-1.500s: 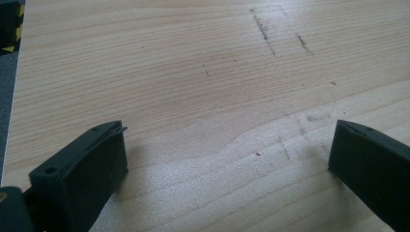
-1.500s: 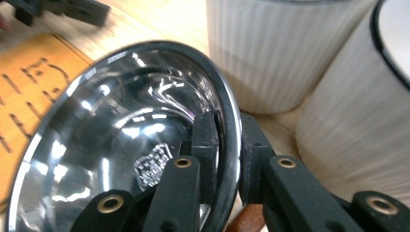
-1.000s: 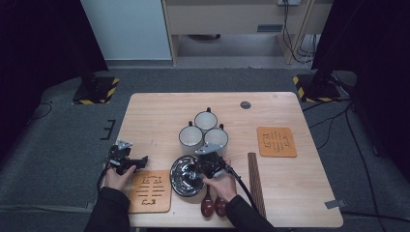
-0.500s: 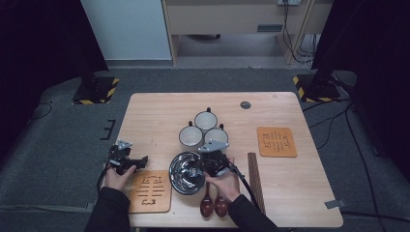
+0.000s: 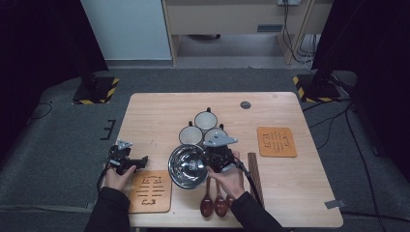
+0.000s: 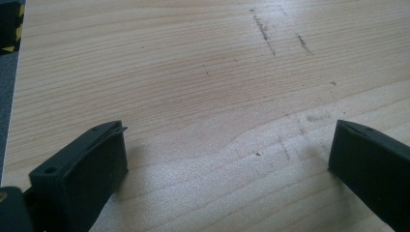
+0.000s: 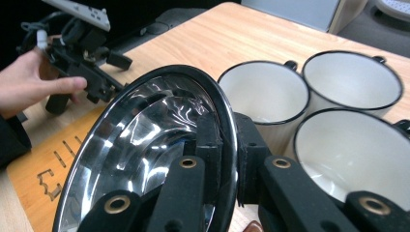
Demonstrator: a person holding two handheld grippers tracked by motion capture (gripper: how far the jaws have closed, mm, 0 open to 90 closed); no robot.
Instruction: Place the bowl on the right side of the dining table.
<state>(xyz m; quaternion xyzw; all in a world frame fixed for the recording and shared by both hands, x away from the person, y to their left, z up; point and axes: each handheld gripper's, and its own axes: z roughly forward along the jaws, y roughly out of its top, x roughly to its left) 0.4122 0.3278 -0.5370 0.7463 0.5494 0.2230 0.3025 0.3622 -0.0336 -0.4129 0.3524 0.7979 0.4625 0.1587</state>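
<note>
My right gripper (image 5: 209, 159) (image 7: 228, 154) is shut on the rim of a shiny steel bowl (image 5: 187, 166) (image 7: 145, 145), one jaw inside and one outside. The bowl hangs tilted above the table, just in front of three white mugs (image 5: 205, 121) (image 7: 353, 82). My left gripper (image 5: 140, 162) (image 6: 227, 150) rests low at the table's left edge, jaws wide open over bare wood, nothing between them. In the right gripper view the left gripper (image 7: 84, 53) appears beyond the bowl, held by a hand.
An orange slotted coaster (image 5: 151, 190) lies near the left hand, a second coaster (image 5: 276, 141) at the right. Two dark wooden spoons (image 5: 213, 204) and a dark stick bundle (image 5: 254, 170) lie near the front edge. A small dark disc (image 5: 245, 104) sits at the back.
The right gripper has lifted the steel bowl off the table and tipped it more upright. The left gripper has stayed where it was.
</note>
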